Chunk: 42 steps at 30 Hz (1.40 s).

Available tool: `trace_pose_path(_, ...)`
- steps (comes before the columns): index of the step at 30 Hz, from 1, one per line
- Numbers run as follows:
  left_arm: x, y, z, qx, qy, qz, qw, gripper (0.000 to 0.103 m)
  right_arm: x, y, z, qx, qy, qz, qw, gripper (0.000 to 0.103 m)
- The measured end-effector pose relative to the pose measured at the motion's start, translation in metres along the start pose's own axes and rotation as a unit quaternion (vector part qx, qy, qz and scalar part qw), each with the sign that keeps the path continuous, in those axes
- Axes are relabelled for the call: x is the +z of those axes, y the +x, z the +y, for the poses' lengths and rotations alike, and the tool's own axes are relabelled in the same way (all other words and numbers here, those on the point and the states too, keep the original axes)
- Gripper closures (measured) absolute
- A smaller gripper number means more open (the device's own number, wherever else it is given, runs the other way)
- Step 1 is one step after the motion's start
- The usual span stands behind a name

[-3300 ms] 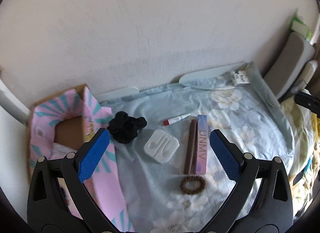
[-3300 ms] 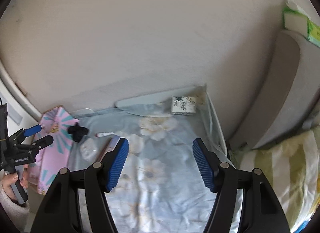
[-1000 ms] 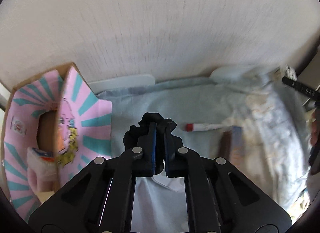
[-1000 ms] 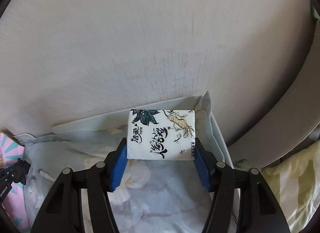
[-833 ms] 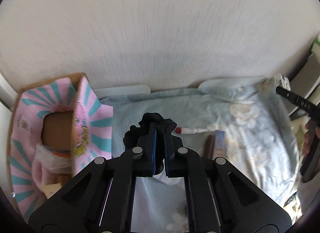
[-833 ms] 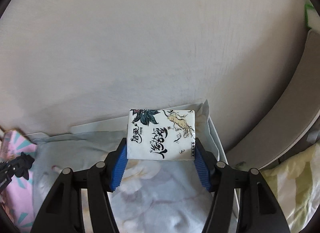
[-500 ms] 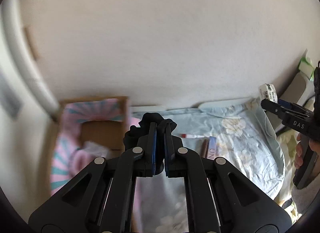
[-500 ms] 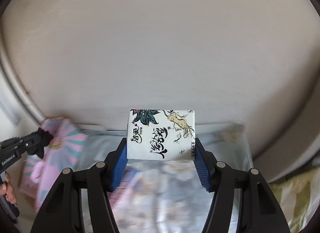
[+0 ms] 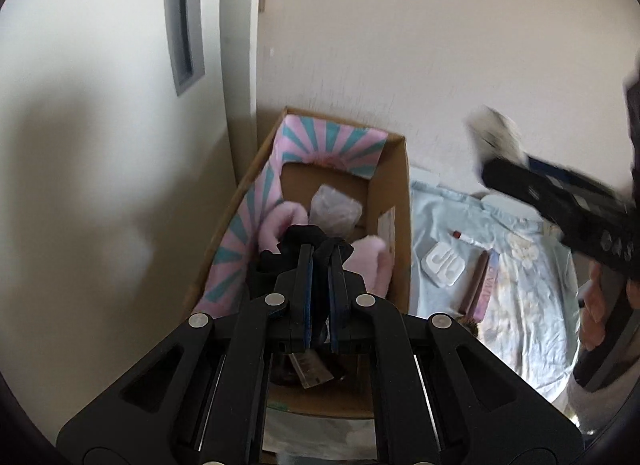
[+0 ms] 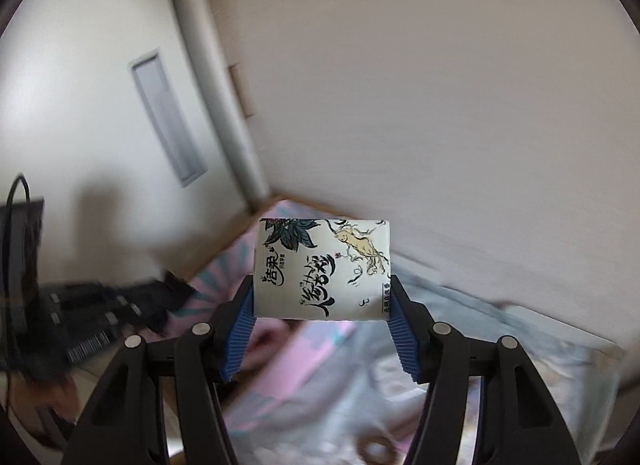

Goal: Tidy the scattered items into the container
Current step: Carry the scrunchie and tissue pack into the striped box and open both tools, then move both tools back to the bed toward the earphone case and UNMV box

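My left gripper (image 9: 320, 261) is shut on a black scrunchie (image 9: 301, 242) and holds it over the open cardboard box (image 9: 400, 201) with pink and teal flaps. Pink fluffy items and a plastic packet lie inside the box. My right gripper (image 10: 322, 307) is shut on a white tissue pack (image 10: 322, 269) with black lettering, held in the air near the box; it shows blurred in the left wrist view (image 9: 496, 141). On the floral cloth (image 9: 528, 305) lie a white earphone case (image 9: 444, 264), a red-capped tube (image 9: 464, 237), a brown-and-pink box (image 9: 482, 285) and a brown hair ring (image 9: 468, 327).
The box stands in a corner between a white wall with a grey recessed panel (image 9: 184, 17) and a beige wall. The cloth-covered surface stretches to the right of the box. A dark device with a cable (image 10: 20, 265) is at the left.
My left gripper has carried the scrunchie leftward from above the cloth to over the box. My right gripper has swung left with the tissue pack toward the box.
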State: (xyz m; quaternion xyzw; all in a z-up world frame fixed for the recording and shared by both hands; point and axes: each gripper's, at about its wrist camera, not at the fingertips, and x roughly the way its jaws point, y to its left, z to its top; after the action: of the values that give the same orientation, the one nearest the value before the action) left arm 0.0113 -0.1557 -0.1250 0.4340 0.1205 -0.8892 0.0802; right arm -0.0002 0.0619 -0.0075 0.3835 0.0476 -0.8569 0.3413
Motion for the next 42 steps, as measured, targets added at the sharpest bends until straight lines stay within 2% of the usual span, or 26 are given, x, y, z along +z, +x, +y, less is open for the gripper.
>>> trace_pose_path(4, -0.006, 0.023, -0.003, -0.014, 0.002, 0.023, 0.9996, 0.096, 0.013, 0.035, 0.022, 0.009, -0.014, 0.039, 0.999, 0.045)
trace_pose_path(7, -0.01, 0.032, 0.002, -0.017, -0.011, 0.044, 0.9988, 0.06, 0.009, 0.052, 0.024, 0.017, -0.011, 0.087, 0.996, 0.045)
trace_pose_path(8, -0.011, 0.03, 0.003, -0.018, -0.014, 0.04, 0.9989, 0.039, 0.008, 0.055, 0.024, 0.015, -0.007, 0.094, 0.995, 0.045)
trace_pose_path(9, -0.011, 0.026, 0.003, -0.015, -0.012, 0.029, 0.9994, 0.026, 0.007, 0.057, 0.024, 0.015, -0.002, 0.098, 0.995, 0.045)
trace_pose_path(11, -0.011, 0.018, 0.002, -0.009, -0.001, 0.008, 0.9999, 0.016, 0.005, 0.049, 0.021, 0.021, 0.013, 0.089, 0.996, 0.044)
trace_pose_path(13, -0.01, 0.017, 0.001, -0.004, 0.008, 0.003, 1.0, 0.015, 0.01, 0.042, 0.01, 0.034, 0.023, 0.076, 0.996, 0.039)
trace_pose_path(14, -0.009, 0.017, 0.001, -0.006, 0.01, 0.004, 0.9999, 0.015, 0.015, 0.045, 0.013, 0.043, 0.026, 0.076, 0.996, 0.031)
trace_pose_path(15, -0.009, 0.018, 0.002, -0.008, 0.009, 0.006, 0.9999, 0.015, 0.018, 0.047, 0.014, 0.054, 0.028, 0.079, 0.995, 0.028)
trace_pose_path(18, -0.009, 0.017, 0.005, -0.019, -0.001, 0.009, 0.9998, 0.015, 0.025, 0.066, 0.038, 0.061, 0.006, 0.082, 0.995, 0.028)
trace_pose_path(21, -0.008, 0.013, 0.004, -0.026, 0.003, 0.004, 0.9997, 0.015, 0.027, 0.055, 0.045, 0.048, -0.007, 0.073, 0.996, 0.028)
trace_pose_path(23, -0.007, 0.011, 0.002, -0.025, 0.012, 0.001, 0.9996, 0.015, 0.028, 0.043, 0.042, 0.051, 0.003, 0.06, 0.997, 0.028)
trace_pose_path(25, -0.005, 0.01, -0.002, -0.025, 0.017, -0.001, 0.9995, 0.015, 0.029, 0.051, 0.035, 0.047, 0.01, 0.052, 0.997, 0.028)
trace_pose_path(28, -0.001, 0.002, -0.011, -0.035, 0.03, -0.008, 0.9989, 0.015, 0.03, 0.027, 0.019, 0.035, 0.02, 0.031, 0.999, 0.028)
trace_pose_path(33, 0.01, -0.012, -0.035, -0.061, 0.064, -0.023, 0.9958, 0.014, 0.014, -0.018, -0.027, -0.01, 0.04, 0.0, 0.999, 0.028)
trace_pose_path(35, 0.016, -0.016, -0.05, -0.077, 0.078, -0.028, 0.9936, 0.014, -0.002, -0.04, -0.047, -0.041, 0.046, -0.005, 0.998, 0.028)
trace_pose_path(40, 0.025, -0.01, -0.094, -0.11, 0.116, -0.023, 0.9869, 0.01, -0.05, -0.072, -0.083, -0.129, 0.057, 0.013, 0.99, 0.028)
trace_pose_path(42, 0.026, -0.001, -0.115, -0.116, 0.135, -0.014, 0.9839, 0.01, -0.066, -0.079, -0.095, -0.145, 0.08, 0.019, 0.986, 0.028)
